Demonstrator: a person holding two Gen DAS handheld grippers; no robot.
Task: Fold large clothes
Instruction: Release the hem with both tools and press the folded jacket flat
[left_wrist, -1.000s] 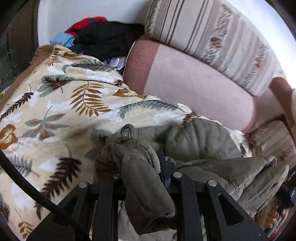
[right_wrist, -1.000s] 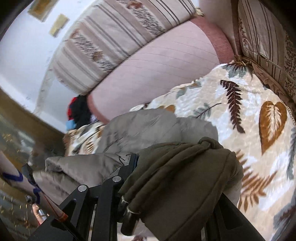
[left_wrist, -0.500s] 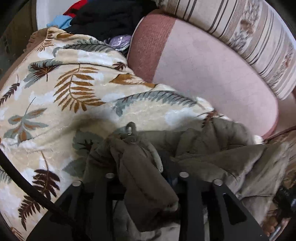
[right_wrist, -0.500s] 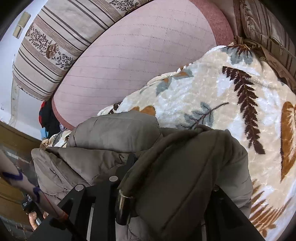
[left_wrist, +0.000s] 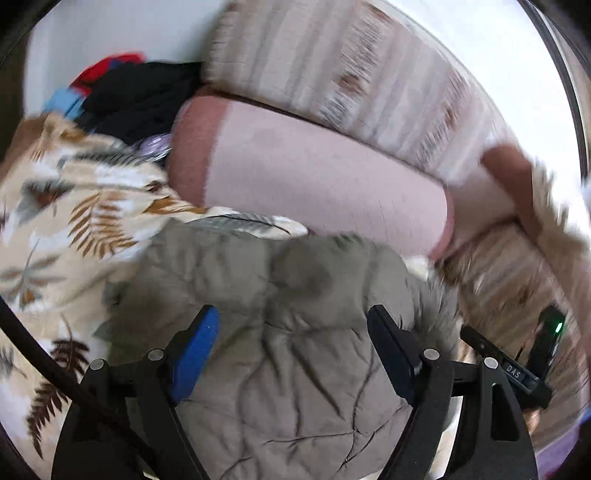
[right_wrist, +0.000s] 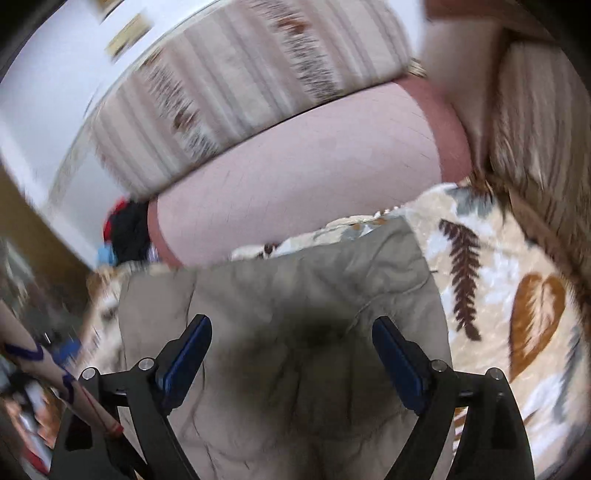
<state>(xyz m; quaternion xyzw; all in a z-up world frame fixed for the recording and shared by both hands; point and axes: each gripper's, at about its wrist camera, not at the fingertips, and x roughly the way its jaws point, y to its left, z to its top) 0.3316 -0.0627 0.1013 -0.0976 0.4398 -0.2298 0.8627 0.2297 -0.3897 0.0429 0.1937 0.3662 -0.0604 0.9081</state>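
Note:
An olive-grey quilted jacket lies folded on the leaf-print blanket; it also shows in the right wrist view. My left gripper is open and empty just above the jacket, jaws wide apart. My right gripper is also open and empty above the jacket, its blue pads spread. The right gripper's black body shows at the right edge of the left wrist view. Both views are blurred by motion.
A pink bolster cushion and a striped cushion lie behind the jacket. A pile of dark, red and blue clothes sits at the far left. The blanket extends right of the jacket. A striped sofa arm rises at right.
Both grippers have let go of the jacket and opened wide. They have drawn back and up; the jacket now lies flat on the blanket.

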